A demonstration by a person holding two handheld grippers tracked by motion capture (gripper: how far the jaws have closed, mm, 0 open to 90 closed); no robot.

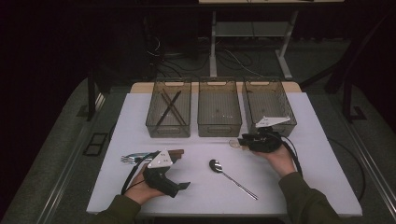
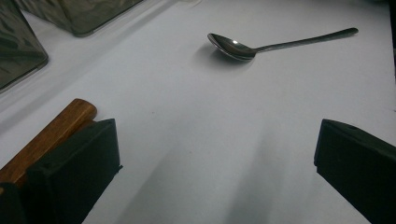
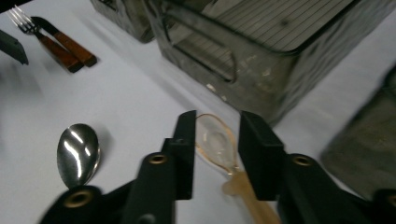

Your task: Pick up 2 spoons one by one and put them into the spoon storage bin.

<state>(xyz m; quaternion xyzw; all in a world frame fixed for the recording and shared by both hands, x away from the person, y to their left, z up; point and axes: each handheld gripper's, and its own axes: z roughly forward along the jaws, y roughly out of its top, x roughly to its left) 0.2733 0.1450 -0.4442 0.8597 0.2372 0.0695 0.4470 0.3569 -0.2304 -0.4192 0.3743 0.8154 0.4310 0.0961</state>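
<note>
— Spoon trouble ahead? That clear plastic spoon [image 3: 218, 143] lies on the table, just in front of the middle bin [image 1: 219, 112], between the right gripper [image 3: 217, 140]'s jaws, which stand partly apart and don't seem to press it.

— Yes. It's thin and slick; a close on the bowl could squirt it out or skid it into the middle bin's wall.

— And the left gripper [image 2: 215, 158]?

— Jaws wide, empty, well left of the middle bin beside a wooden handle [image 2: 51, 135]. The metal spoon [image 1: 231, 176] lies nearer the person.

Glossy metal spoon [image 2: 238, 46]; clear plastic spoon [image 3: 217, 142]; wooden handle [image 2: 46, 135].
</note>
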